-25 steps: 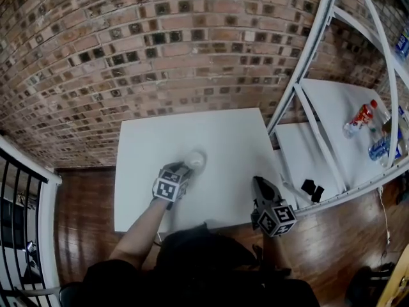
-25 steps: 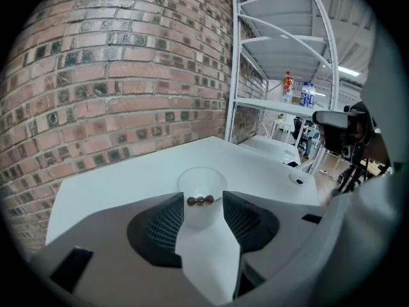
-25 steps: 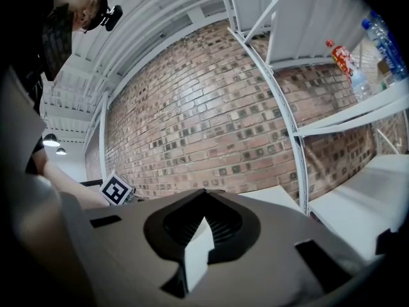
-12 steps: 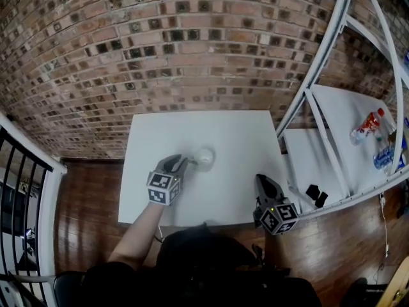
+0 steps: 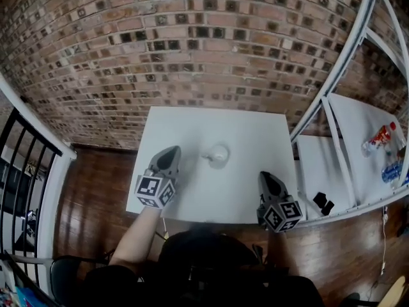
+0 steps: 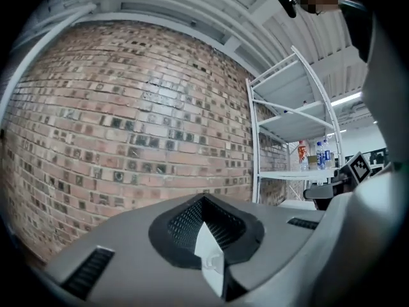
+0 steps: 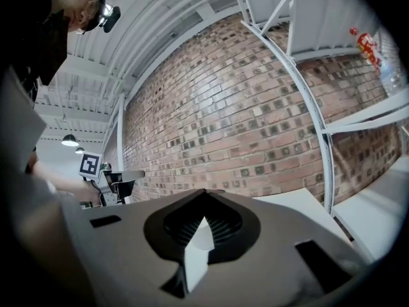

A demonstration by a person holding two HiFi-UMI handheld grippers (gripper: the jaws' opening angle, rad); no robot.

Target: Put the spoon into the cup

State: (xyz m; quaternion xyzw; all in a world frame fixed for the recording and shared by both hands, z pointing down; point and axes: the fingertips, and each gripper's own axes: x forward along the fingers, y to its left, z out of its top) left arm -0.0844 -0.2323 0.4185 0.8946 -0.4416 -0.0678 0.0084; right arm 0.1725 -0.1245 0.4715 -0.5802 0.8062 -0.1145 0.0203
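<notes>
Our left gripper [image 5: 170, 152] and right gripper [image 5: 268, 177] both have jaws clenched, nothing in 'em. Cup [image 5: 219, 154] sits btw them on the counter [image 5: 192, 126].

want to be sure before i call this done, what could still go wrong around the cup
1. What looks like the spoon handle sticks out of the cup toward the left. If it leans on the rim, it could tip such a small cup.
2. The left gripper, shut and empty, hangs just left of that handle, so a careless sweep could catch it.
</notes>
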